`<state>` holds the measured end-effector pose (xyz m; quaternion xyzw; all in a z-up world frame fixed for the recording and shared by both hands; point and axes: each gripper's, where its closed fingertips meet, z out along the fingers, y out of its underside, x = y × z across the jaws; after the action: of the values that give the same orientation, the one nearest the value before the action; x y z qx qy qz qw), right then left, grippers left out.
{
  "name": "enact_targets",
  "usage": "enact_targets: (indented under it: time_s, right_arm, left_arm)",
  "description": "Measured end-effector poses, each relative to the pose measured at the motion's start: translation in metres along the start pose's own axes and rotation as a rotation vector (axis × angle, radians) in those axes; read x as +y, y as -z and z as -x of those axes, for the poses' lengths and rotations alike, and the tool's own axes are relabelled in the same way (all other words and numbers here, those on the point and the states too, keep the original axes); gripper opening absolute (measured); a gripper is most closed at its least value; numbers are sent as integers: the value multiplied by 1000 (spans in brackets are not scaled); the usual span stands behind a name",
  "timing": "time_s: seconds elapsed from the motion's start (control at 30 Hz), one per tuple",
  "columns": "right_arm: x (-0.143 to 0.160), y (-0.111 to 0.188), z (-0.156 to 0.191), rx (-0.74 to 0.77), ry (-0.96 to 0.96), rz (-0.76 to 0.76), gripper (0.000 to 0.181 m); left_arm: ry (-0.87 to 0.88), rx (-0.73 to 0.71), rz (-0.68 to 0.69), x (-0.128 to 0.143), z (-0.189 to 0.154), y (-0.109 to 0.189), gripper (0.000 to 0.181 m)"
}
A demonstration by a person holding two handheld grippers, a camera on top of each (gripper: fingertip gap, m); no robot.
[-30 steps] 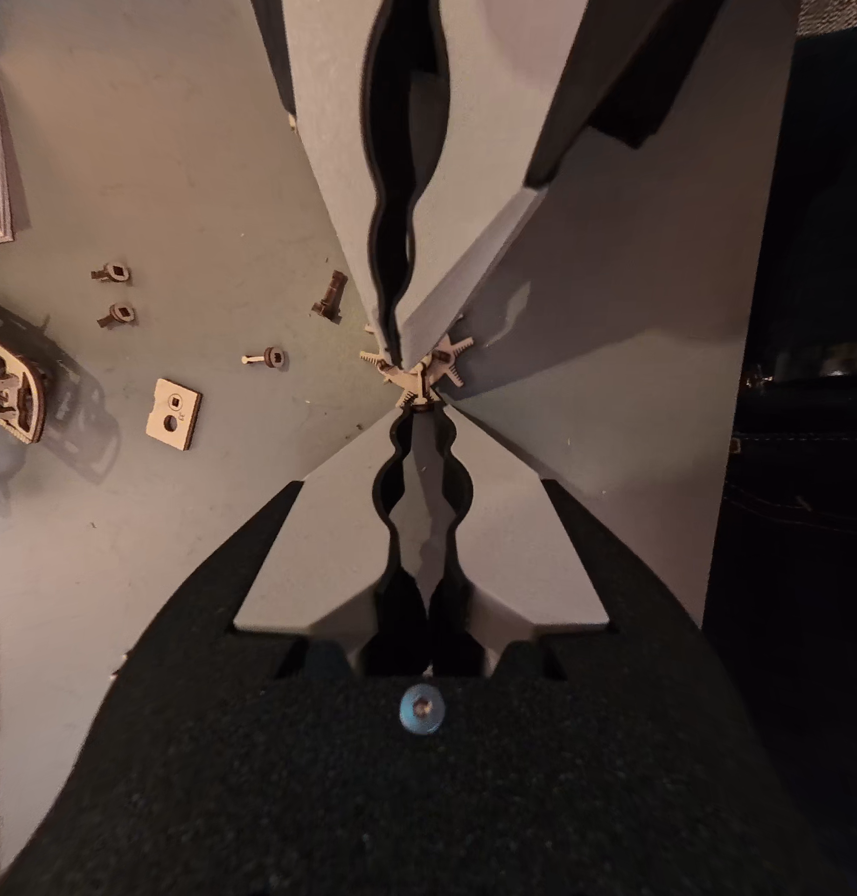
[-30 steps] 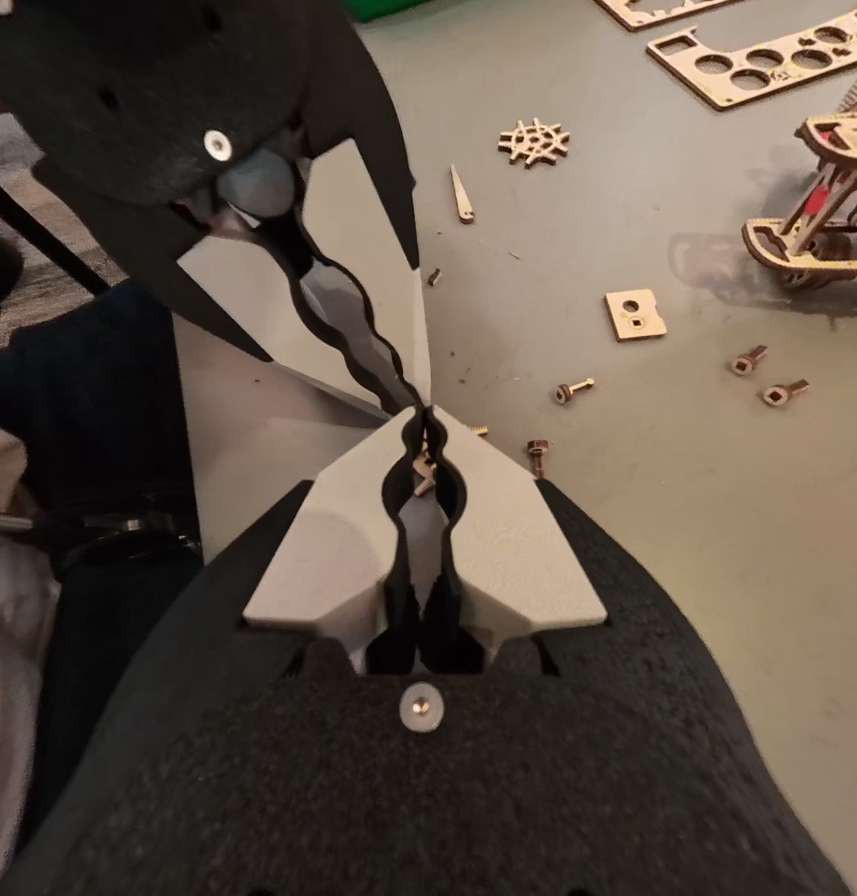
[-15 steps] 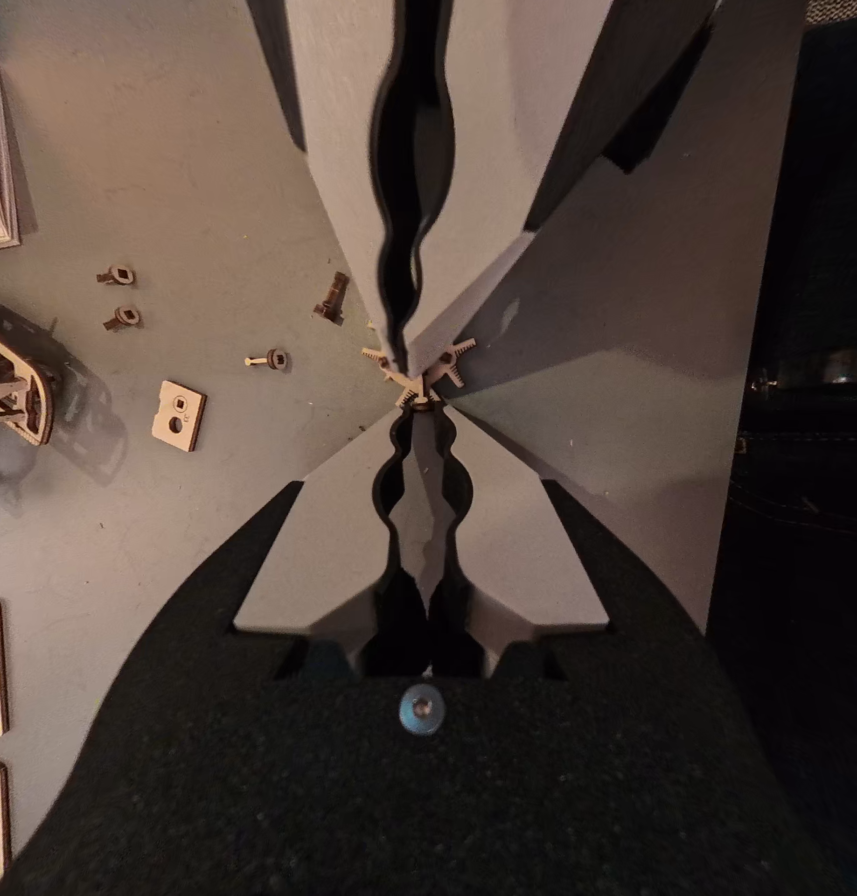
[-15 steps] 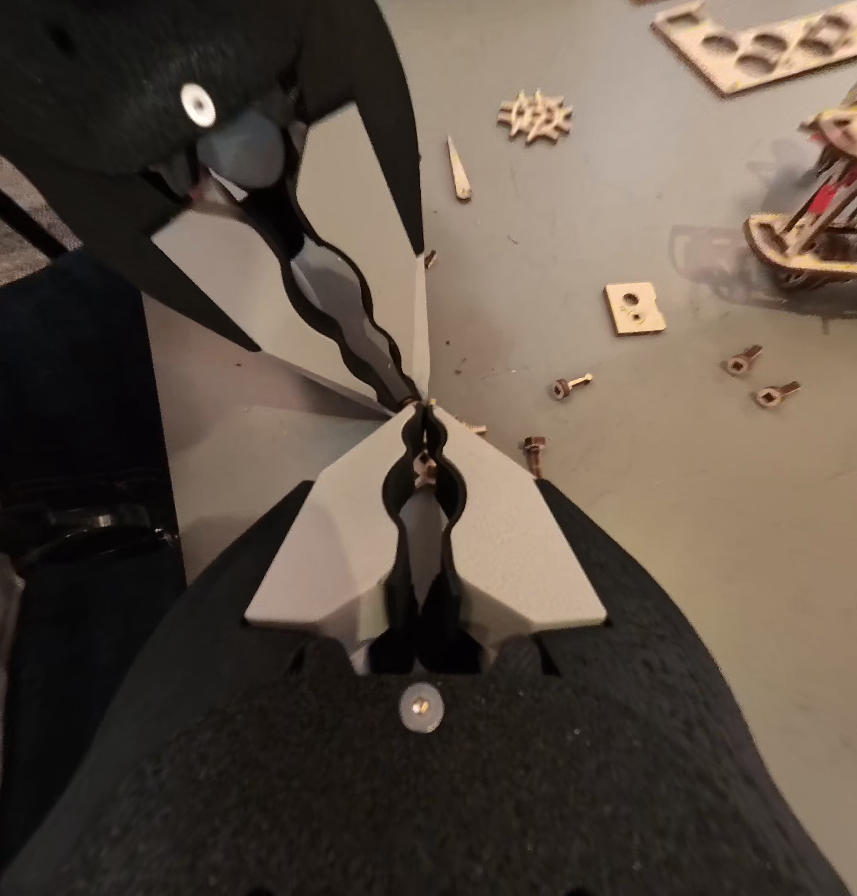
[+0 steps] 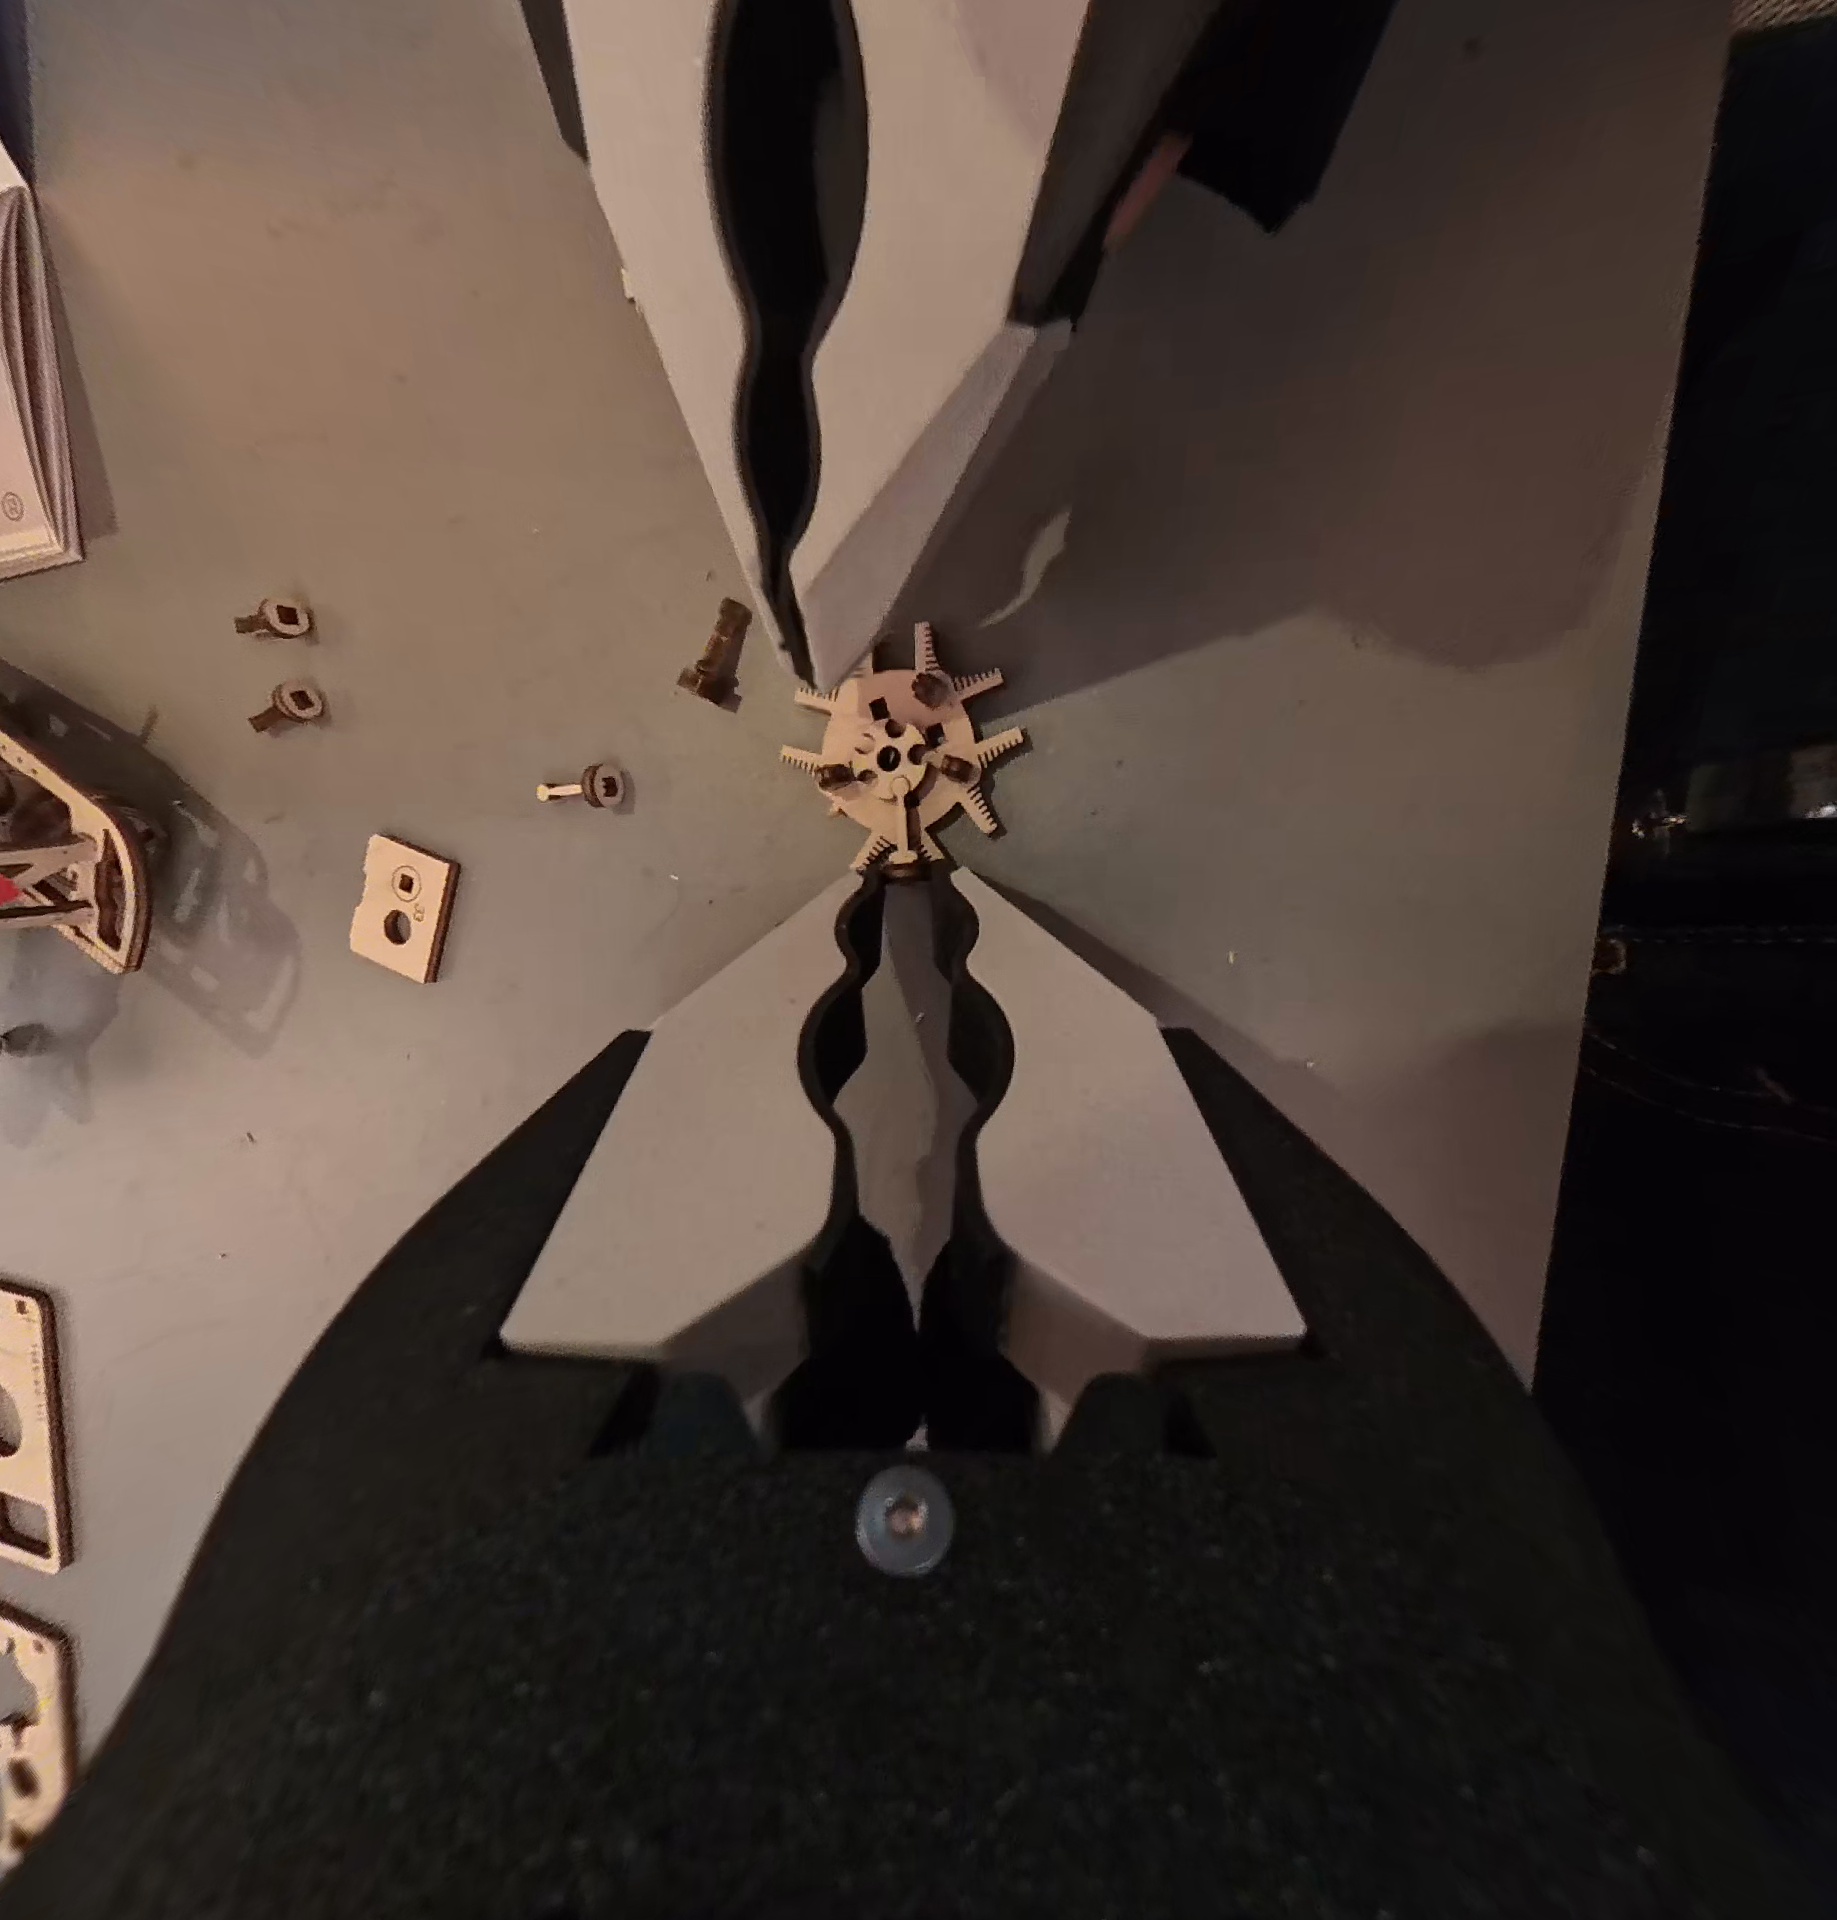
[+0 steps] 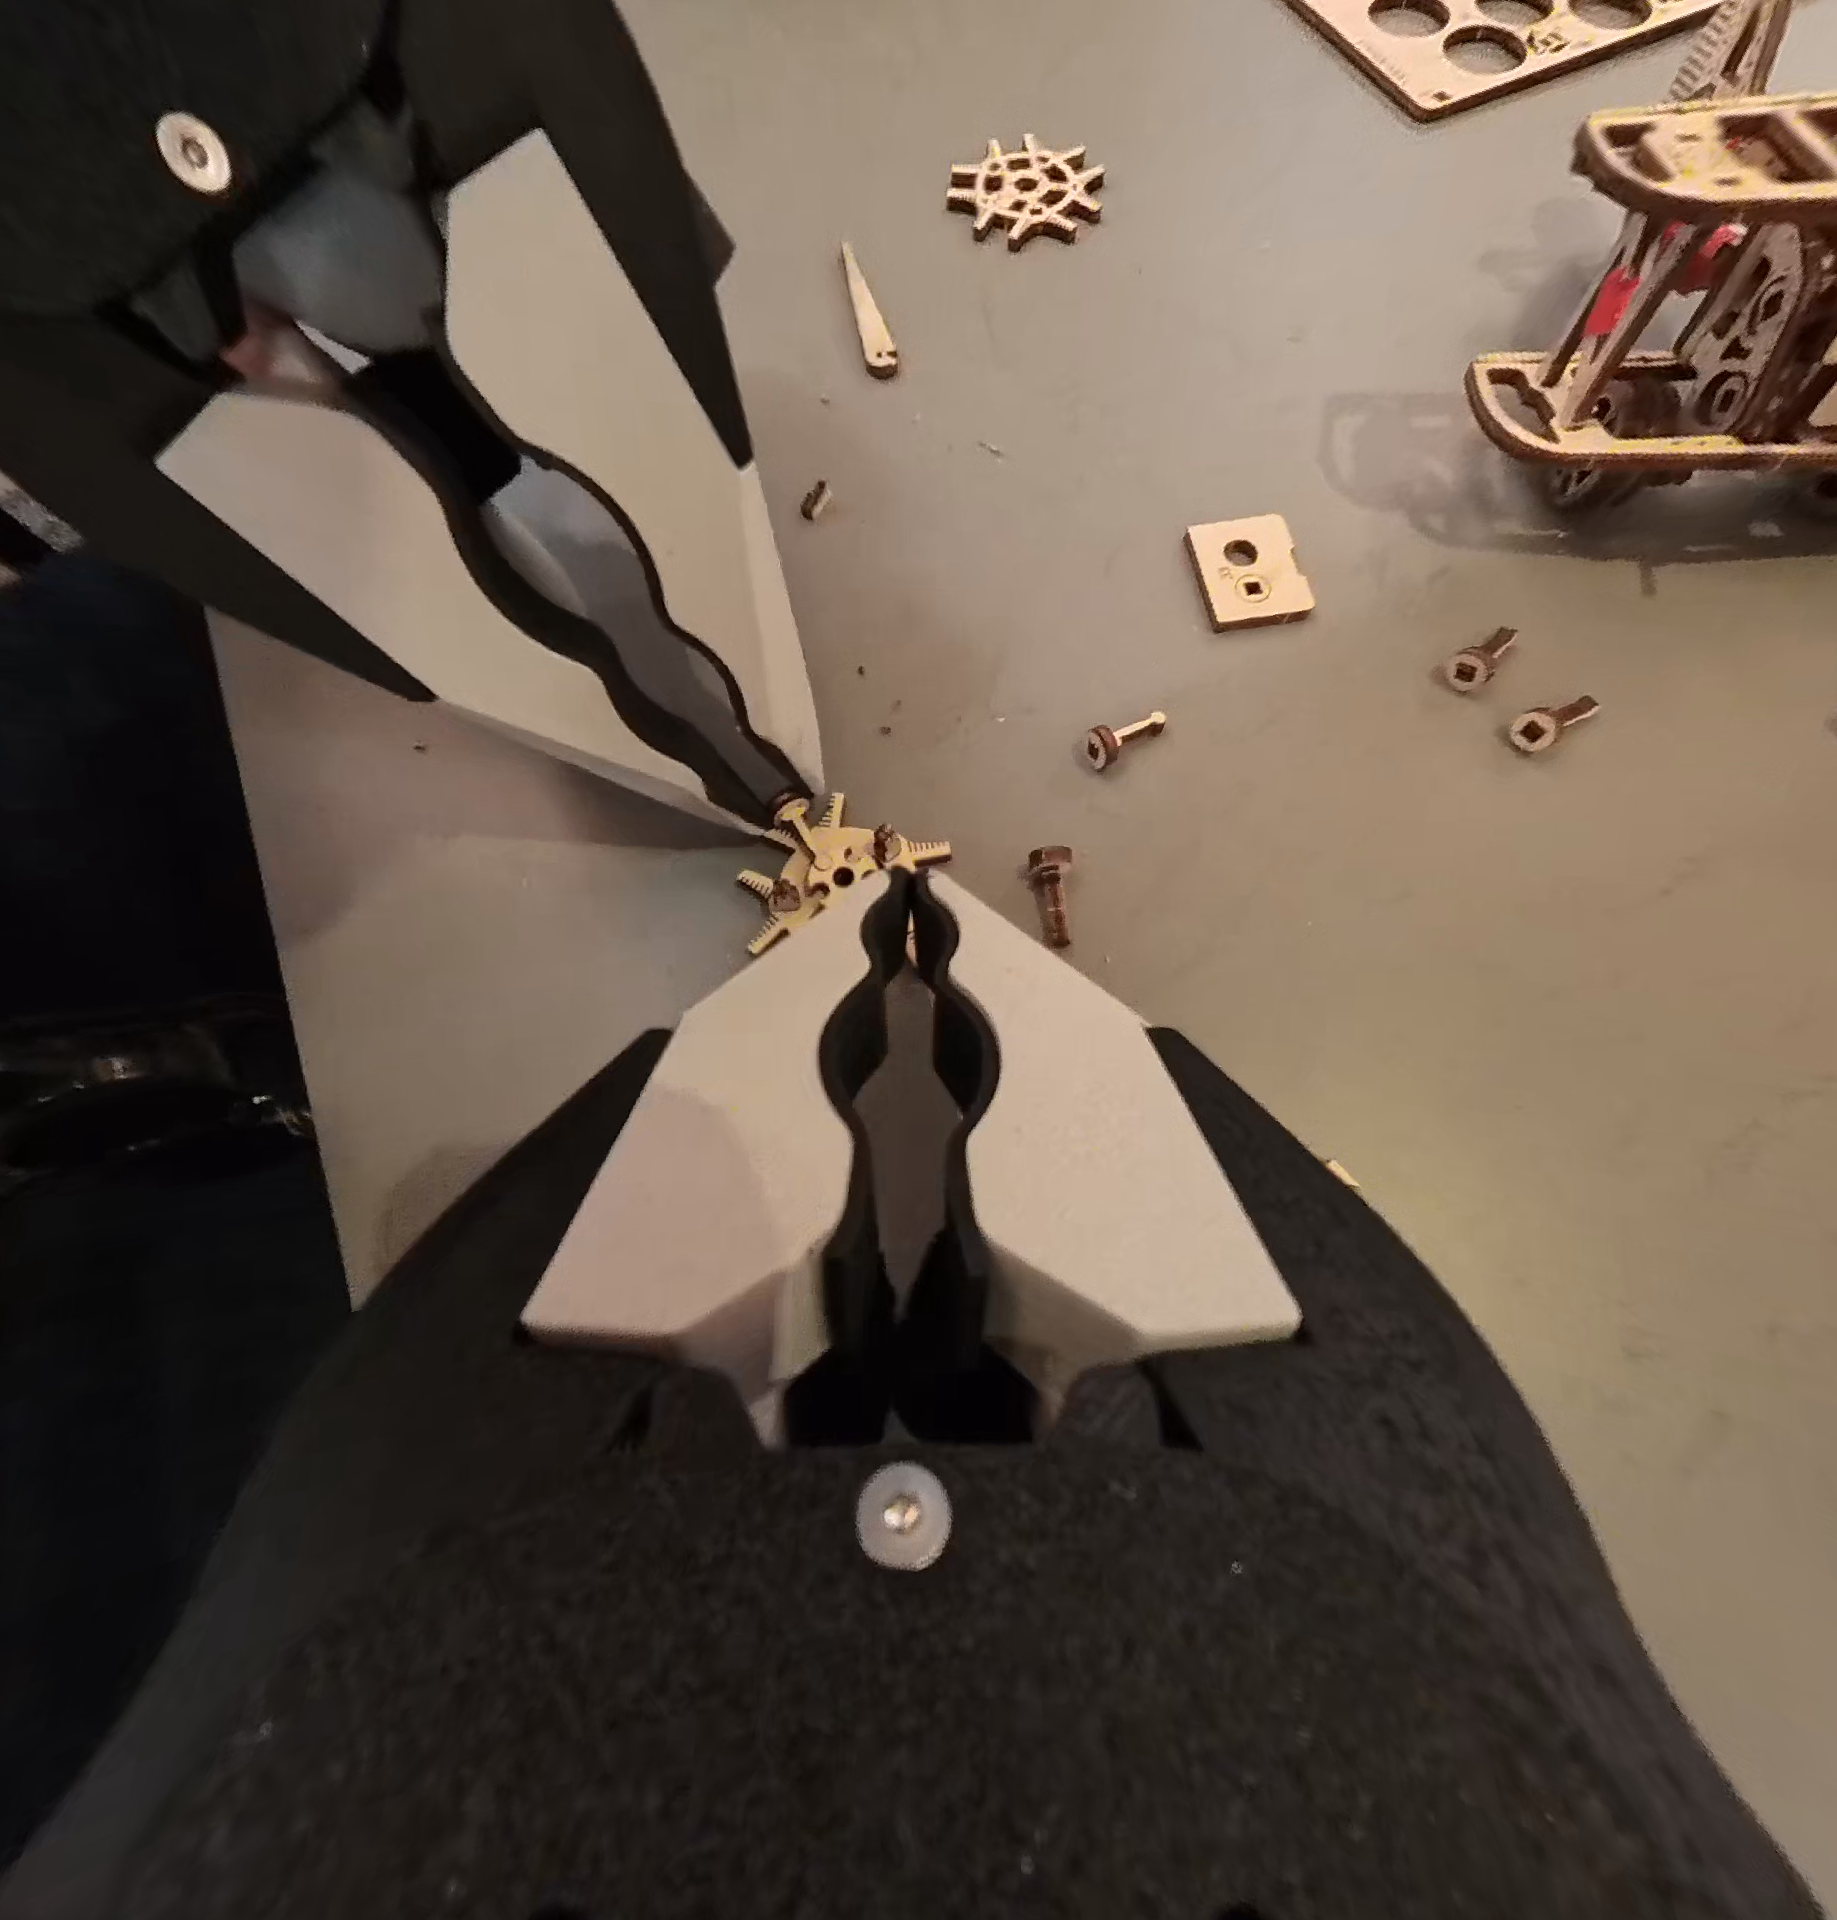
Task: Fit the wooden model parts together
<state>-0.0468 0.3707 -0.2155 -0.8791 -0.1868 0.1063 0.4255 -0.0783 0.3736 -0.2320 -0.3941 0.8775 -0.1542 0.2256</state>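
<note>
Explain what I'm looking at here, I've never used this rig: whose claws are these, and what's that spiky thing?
There is no robot arm. A person holds a two-finger gripper in each hand, and each has a camera looking along its fingers. One picture looks along the left gripper, the other along the right gripper. Both seem shut on the toothed wheel, at opposite edges, over the grey table. Loose pegs, a square plate and a half-built model lie nearby.

left gripper (image 5: 901,873) tips pinched together, pointing forward. right gripper (image 6: 909,881) tips nearly closed, facing it tip to tip.
</note>
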Motion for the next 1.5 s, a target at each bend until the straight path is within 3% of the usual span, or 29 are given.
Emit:
enact_targets:
  time_s: [1.5]
  right_arm:
    - [7, -3, 0, -26, -31, 25, 0]
  left_arm:
    - [-25, -19, 17, -4, -2, 0, 6]
